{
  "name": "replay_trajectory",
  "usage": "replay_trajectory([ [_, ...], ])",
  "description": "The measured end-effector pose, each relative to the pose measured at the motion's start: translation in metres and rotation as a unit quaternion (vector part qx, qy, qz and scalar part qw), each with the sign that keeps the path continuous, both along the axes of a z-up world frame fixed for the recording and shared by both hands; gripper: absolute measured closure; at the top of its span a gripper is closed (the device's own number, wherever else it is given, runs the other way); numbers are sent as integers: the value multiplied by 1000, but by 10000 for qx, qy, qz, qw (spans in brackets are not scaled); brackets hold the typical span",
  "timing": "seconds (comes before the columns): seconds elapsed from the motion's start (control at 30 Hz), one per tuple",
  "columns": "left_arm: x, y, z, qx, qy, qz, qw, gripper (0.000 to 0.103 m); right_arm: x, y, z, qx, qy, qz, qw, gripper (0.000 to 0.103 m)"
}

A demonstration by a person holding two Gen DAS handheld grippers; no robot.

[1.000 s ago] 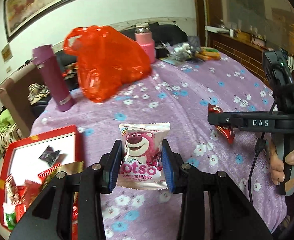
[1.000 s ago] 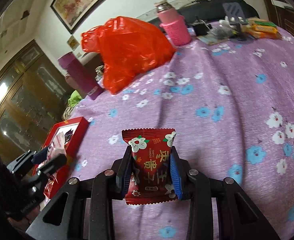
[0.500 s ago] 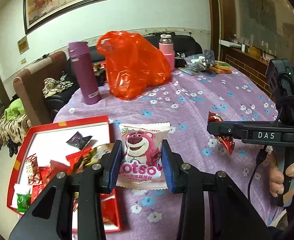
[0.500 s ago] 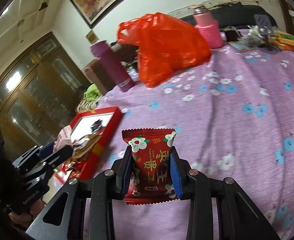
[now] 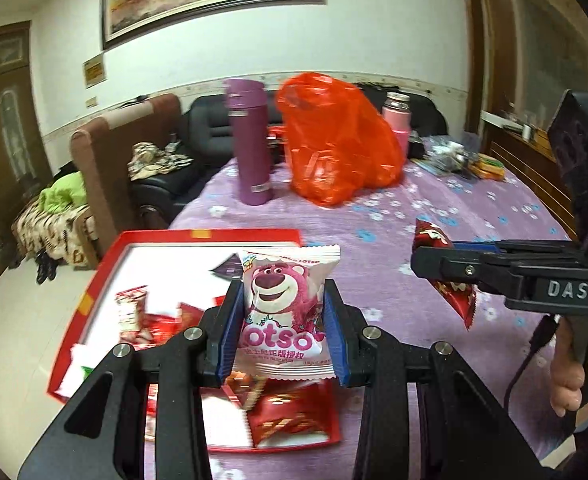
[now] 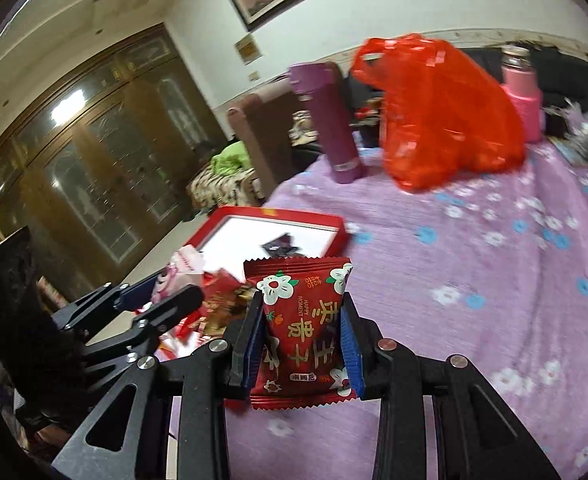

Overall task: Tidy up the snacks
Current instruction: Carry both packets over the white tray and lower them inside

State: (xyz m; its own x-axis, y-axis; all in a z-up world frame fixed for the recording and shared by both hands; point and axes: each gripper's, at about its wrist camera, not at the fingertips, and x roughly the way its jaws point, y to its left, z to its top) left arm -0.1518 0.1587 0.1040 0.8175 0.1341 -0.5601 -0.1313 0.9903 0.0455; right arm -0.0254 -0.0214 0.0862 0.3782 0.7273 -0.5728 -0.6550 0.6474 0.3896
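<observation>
My left gripper is shut on a white snack packet with a pink bear, held upright above the red tray. My right gripper is shut on a red snack packet with white flowers. In the left wrist view that right gripper comes in from the right with the red packet hanging over the purple cloth. The right wrist view shows the left gripper over the tray, which holds several red wrapped snacks and one dark packet.
At the back of the purple flowered tablecloth stand a purple flask, an orange plastic bag and a pink bottle. Small packets lie at the far right. Sofas sit behind. A hand holds the right gripper's handle.
Both grippers have swung left toward the red tray, each keeping its packet. The tray now lies under the left gripper, and the right gripper is closer to it.
</observation>
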Motion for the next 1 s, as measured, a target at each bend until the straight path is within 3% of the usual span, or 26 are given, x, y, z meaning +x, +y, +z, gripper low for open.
replay_trajectory([
  [0.6, -4, 79, -11, 28, 26, 1019, 9948, 67, -11, 107, 7, -11, -55, 856, 9963, 69],
  [1.0, 5, 94, -27, 65, 232, 1258, 9918, 67, 4, 143, -23, -201, 260, 884, 9955, 69],
])
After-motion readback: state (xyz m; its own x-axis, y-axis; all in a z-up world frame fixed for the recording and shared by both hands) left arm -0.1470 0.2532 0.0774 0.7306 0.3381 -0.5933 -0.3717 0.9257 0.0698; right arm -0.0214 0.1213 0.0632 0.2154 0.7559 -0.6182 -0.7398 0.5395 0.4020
